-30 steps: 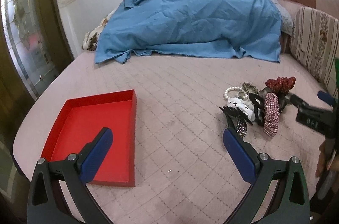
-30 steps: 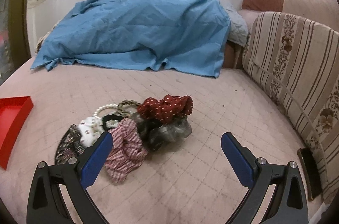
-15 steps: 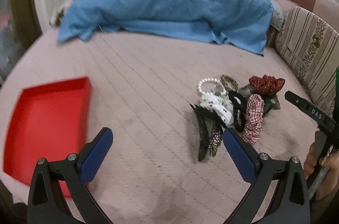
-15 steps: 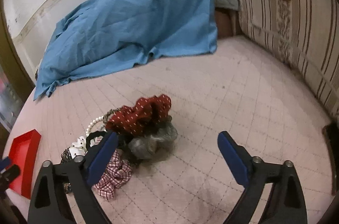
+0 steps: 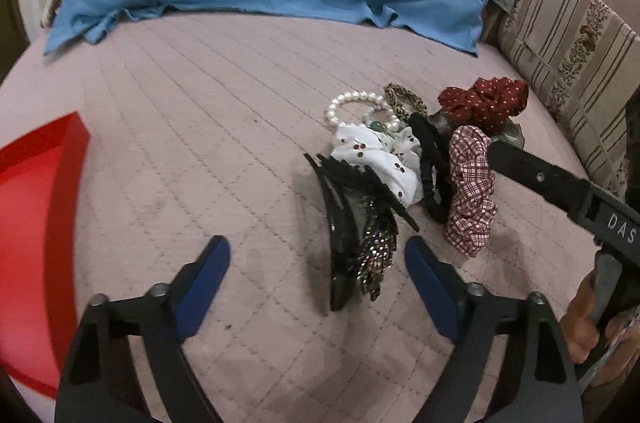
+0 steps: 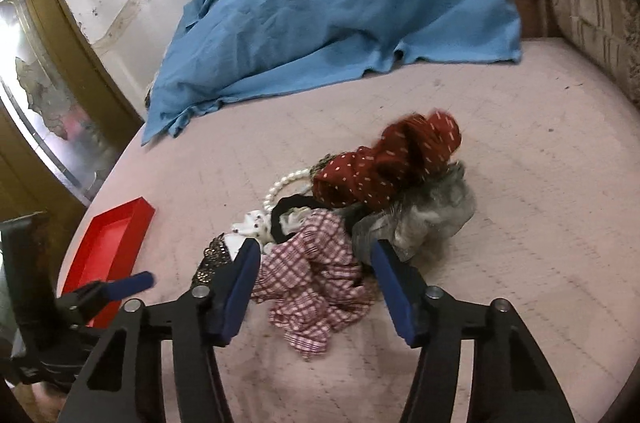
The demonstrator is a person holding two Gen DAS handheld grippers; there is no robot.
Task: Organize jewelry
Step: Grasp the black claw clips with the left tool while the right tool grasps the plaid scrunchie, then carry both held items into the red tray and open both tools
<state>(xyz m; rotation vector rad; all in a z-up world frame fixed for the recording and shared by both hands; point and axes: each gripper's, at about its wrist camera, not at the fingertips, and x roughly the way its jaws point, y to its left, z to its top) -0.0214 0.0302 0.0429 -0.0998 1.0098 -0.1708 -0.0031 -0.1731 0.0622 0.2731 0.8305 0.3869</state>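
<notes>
While both claws hang over the pink quilted bed (image 5: 192,127), a small heap of hair things and jewelry lies in the middle of each picture. From the left wrist, the left gripper (image 5: 318,263) sits at the bottom of the frame with its blue fingers spread wide and nothing between them. Just above it lies a black claw clip (image 5: 344,207), next to a sparkly clip (image 5: 376,255). Higher up sit a white scrunchie with red dots (image 5: 384,155), a pearl bracelet (image 5: 352,101), a leopard hair tie (image 5: 404,99) and a black hair tie (image 5: 430,163). To the right are a pink checked scrunchie (image 5: 470,191), a dark red dotted scrunchie (image 5: 484,101) and a bit of a grey scrunchie (image 5: 510,133). One black finger of the other claw reaches in from the right edge, near the checked one.

From the right wrist, the right gripper (image 6: 314,283) is low in the frame, spread apart and holding nothing. The pink checked scrunchie (image 6: 316,279) lies between its blue fingers; I cannot tell if they touch it. A red tray (image 5: 36,223) sits at the left edge of both pictures, well apart from the heap. A big blue sheet (image 6: 340,7) fills the top, and a striped cushion (image 5: 576,55) is at the upper right in the left wrist picture
</notes>
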